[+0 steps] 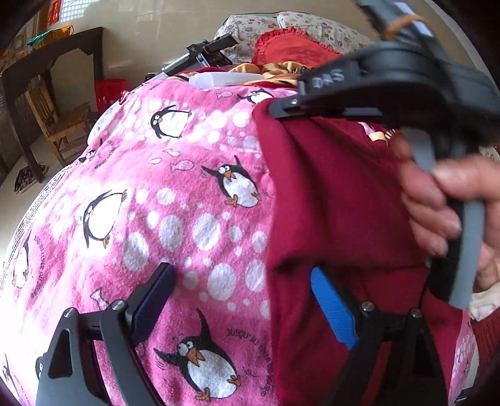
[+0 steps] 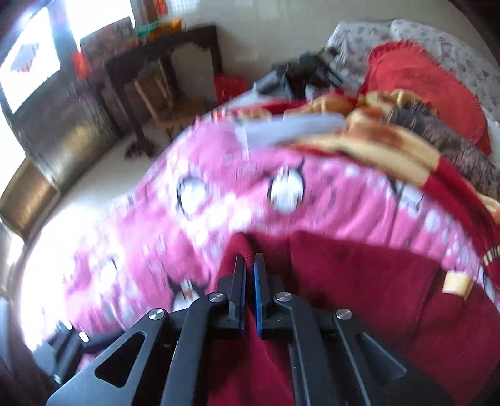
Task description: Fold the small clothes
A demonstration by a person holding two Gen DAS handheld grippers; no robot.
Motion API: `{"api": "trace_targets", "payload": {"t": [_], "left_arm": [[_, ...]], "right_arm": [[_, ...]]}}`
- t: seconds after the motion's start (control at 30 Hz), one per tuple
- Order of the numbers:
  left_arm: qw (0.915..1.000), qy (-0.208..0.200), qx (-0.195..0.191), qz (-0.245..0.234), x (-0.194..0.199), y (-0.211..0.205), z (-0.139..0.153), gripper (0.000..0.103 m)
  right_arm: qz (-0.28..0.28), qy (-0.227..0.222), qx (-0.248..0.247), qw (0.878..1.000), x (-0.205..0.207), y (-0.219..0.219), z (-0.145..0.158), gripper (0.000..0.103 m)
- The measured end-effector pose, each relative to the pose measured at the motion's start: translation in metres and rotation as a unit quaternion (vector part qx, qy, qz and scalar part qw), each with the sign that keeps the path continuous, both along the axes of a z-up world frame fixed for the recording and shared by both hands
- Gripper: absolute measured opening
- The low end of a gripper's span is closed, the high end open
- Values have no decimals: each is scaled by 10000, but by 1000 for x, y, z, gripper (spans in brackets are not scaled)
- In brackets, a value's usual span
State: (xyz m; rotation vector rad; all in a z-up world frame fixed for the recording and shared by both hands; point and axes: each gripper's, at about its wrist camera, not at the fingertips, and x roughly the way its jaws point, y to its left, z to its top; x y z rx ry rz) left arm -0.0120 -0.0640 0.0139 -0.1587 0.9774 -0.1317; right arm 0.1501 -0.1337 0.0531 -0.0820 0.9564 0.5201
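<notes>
A dark red garment (image 1: 337, 203) lies on a pink penguin-print blanket (image 1: 175, 200). My left gripper (image 1: 247, 299) is open, low over the garment's left edge; one finger is over the blanket, the blue-padded one over the red cloth. My right gripper shows in the left wrist view (image 1: 281, 107), its fingers pinching the garment's far left corner, a hand on its handle. In the blurred right wrist view the right gripper (image 2: 249, 271) is shut on a fold of the red garment (image 2: 359, 274) above the blanket (image 2: 218, 200).
A red and gold blanket (image 2: 400, 137), a red cushion (image 1: 290, 47) and floral pillows (image 1: 315, 25) lie at the far end of the bed. A clear plastic box (image 1: 218, 79) and a dark tripod (image 1: 203, 53) sit beyond. A wooden chair (image 1: 59, 125) and dark table (image 1: 53, 59) stand left.
</notes>
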Motion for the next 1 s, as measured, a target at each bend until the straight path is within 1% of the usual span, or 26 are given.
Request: {"api": "trace_targets", "payload": {"t": [0.07, 0.17, 0.2, 0.23, 0.27, 0.3, 0.33, 0.4, 0.43, 0.5, 0.53, 0.63, 0.73, 0.77, 0.83, 0.87, 0.93, 1.0], "left_arm": [[9999, -9, 124, -47, -1, -3, 0, 92], [9998, 21, 165, -60, -2, -4, 4, 92], [9999, 7, 123, -40, -2, -2, 7, 92], [10000, -40, 80, -7, -3, 0, 10, 92], [9999, -110, 43, 27, -4, 2, 15, 92], [9998, -181, 15, 41, -5, 2, 20, 92], [9996, -263, -14, 47, -4, 2, 25, 92], [9990, -431, -59, 56, -2, 0, 36, 92], [9988, -478, -78, 46, 1, -1, 39, 92], [9987, -506, -86, 48, 9, -6, 42, 92], [9987, -495, -80, 63, 14, -9, 41, 92], [9994, -304, 22, 132, 29, -13, 31, 92], [9997, 55, 200, 158, 38, -17, 10, 92], [9995, 90, 250, 166, 38, -17, 5, 92], [9992, -44, 372, 110, 35, -20, 4, 92], [9989, -54, 460, 80, 34, -22, 4, 92], [9985, -55, 534, 64, 32, -23, 2, 92], [9986, -69, 513, 76, 30, -22, 1, 92]], "right_arm": [[-179, 136, 1, 9997, 12, 4, -11, 0], [-184, 387, -19, 9991, 15, 9, -31, 0], [-196, 355, 0, 9992, 9, 7, -27, 0], [-161, 363, 130, 9991, 4, 2, -21, 0], [-105, 399, 272, 9988, -3, -4, -13, 4], [-105, 381, 329, 9987, -10, -11, -5, 11], [-180, 230, 336, 9990, -23, -26, 6, 17], [-334, -39, 280, 9990, -41, -51, 19, 17], [-494, -187, 232, 9983, -55, -72, 24, 17], [-801, -283, 95, 9963, -71, -100, 26, 17], [-1074, -282, -49, 9938, -80, -120, 22, 17], [-1486, -161, -375, 9881, -92, -153, 7, 17], [-1942, 8, -387, 9802, -91, -184, -9, 16], [-2083, 13, -378, 9773, -88, -191, -13, 16], [-2339, 41, -445, 9712, -78, -203, -20, 15], [-2439, 105, -412, 9689, -74, -209, -23, 10], [-2492, 155, -253, 9680, -74, -215, -20, 10], [-2511, 44, -232, 9677, -81, -217, -13, 10]]}}
